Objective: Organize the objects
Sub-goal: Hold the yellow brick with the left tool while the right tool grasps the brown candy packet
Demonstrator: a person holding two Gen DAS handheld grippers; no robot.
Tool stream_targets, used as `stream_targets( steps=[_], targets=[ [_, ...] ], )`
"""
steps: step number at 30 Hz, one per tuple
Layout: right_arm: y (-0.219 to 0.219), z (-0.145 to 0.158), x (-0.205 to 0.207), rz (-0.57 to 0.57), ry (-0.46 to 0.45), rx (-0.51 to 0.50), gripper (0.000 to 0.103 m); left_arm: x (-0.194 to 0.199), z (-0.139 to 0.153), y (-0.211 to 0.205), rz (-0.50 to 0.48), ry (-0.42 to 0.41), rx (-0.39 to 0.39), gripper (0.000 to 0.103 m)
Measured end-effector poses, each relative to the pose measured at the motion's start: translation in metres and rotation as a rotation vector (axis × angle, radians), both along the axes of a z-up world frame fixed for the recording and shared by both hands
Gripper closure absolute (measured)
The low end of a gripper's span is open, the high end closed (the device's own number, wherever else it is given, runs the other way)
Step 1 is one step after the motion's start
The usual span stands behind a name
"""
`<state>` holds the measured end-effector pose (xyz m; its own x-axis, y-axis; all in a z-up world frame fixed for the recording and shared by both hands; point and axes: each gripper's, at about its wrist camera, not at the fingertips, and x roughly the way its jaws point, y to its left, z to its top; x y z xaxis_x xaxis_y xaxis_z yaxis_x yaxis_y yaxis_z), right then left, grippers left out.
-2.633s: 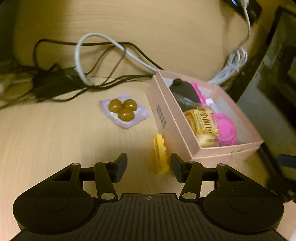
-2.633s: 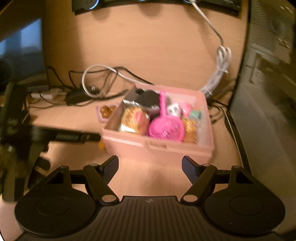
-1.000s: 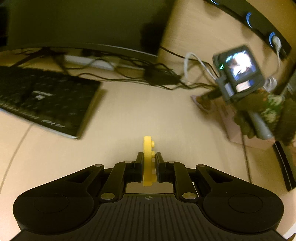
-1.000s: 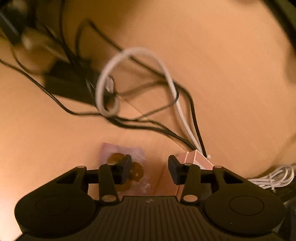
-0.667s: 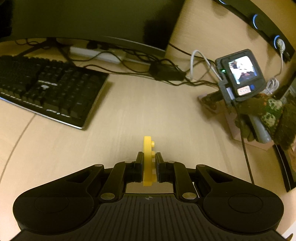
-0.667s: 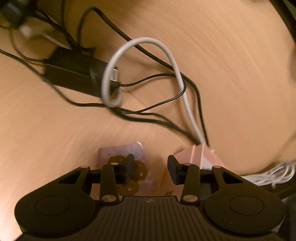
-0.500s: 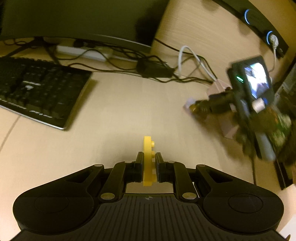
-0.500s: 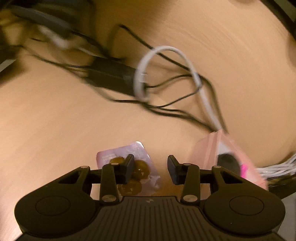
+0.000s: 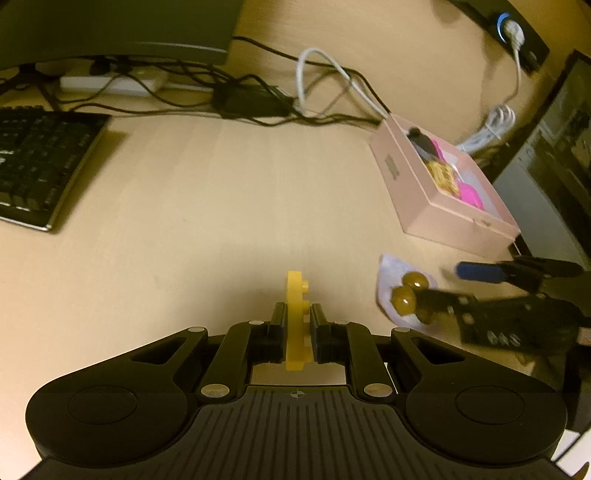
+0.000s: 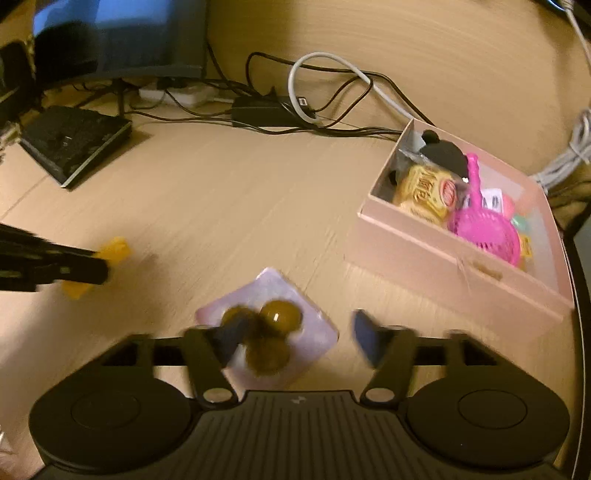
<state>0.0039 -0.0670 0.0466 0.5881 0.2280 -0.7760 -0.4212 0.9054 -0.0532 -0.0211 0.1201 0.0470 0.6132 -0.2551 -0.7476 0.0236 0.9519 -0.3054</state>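
Dim indoor light with a strong warm yellow-orange cast in both views; colours muddy. Heavy fisheye bending: the pale wooden desk (image 9: pixel 207 206) curves away at the edges and the corners fall dark. Left wrist view fairly sharp near centre; the small yellow studded plastic piece (image 9: pixel 296 317) reads crisp, with a soft shadow on the desk beyond it. Far left black keyboard (image 9: pixel 35 162) is smeared. Right wrist view is motion-blurred throughout, worst at the near fingers (image 10: pixel 364 341) and the clear packet of three brown balls (image 10: pixel 267 332). Small glints on the balls. Blue glow from the far left dark monitor screen (image 10: pixel 110 33).
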Motion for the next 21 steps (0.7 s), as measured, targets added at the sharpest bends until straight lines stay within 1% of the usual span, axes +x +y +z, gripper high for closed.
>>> stream_targets(
  steps=[3, 5, 7, 8, 10, 13, 17, 19, 21],
  targets=[
    [-0.004, 0.003, -0.015, 0.006, -0.022, 0.040, 0.015, 0.004, -0.003, -0.011, -0.023, 0.000, 0.008, 0.088],
    [-0.006, 0.002, -0.020, -0.014, -0.004, 0.072, 0.011, 0.005, -0.004, -0.018, -0.023, 0.015, 0.019, 0.088],
    [-0.006, -0.002, -0.023, -0.017, 0.027, 0.097, 0.011, 0.004, -0.003, -0.023, -0.044, 0.010, 0.016, 0.088],
    [-0.005, -0.005, -0.026, -0.014, 0.024, 0.087, 0.011, 0.004, -0.002, -0.025, -0.052, 0.004, 0.021, 0.088],
    [-0.005, -0.009, -0.032, -0.029, -0.010, 0.036, 0.011, 0.004, -0.003, -0.027, -0.045, 0.013, 0.026, 0.088],
    [-0.019, -0.014, -0.031, -0.095, -0.026, -0.006, 0.011, 0.004, -0.001, -0.029, -0.053, 0.008, 0.026, 0.088],
    [-0.048, -0.016, -0.032, -0.195, -0.055, -0.084, 0.011, 0.003, 0.002, -0.031, -0.056, -0.001, 0.026, 0.088],
    [-0.061, -0.014, -0.031, -0.228, -0.046, -0.080, 0.011, 0.001, 0.005, -0.031, -0.054, -0.012, 0.027, 0.088],
    [-0.068, -0.009, -0.032, -0.231, -0.021, -0.026, 0.011, -0.001, 0.006, -0.029, -0.044, -0.016, 0.028, 0.088]
  ],
)
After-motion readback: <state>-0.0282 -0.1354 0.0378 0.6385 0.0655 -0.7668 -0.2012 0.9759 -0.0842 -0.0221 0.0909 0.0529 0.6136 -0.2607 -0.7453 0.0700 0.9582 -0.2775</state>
